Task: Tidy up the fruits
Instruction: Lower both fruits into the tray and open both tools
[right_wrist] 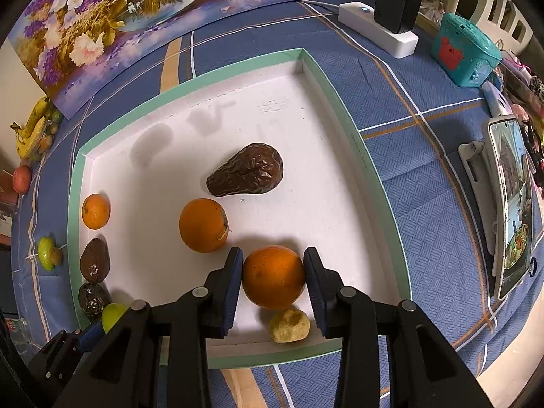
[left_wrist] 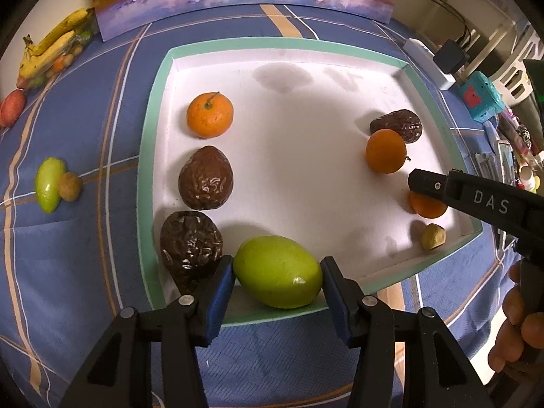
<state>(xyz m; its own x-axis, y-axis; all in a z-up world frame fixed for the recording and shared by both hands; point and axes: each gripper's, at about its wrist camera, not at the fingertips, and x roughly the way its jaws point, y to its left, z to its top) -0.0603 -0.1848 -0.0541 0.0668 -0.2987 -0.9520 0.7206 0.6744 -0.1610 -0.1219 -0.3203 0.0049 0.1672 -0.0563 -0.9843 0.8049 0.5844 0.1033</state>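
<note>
Placement step in hand. My left tongs (left_wrist: 277, 280) stand around green fruit (left_wrist: 278, 271), which sits on tray floor near front rim. Left pad touches skin, right pad shows small gap, so I judge grip is loosening, not pressing. My right tongs (right_wrist: 273, 280) clamp orange (right_wrist: 273, 277), both pads on its sides, low over tray (right_wrist: 340, 102). Small yellowish fruit (right_wrist: 289, 325) lies just behind orange, toward me. Second orange (right_wrist: 203, 225) sits ahead-left of right tongs. Next move, I think: open fully, lift straight up, avoid nudging neighbours.
</note>
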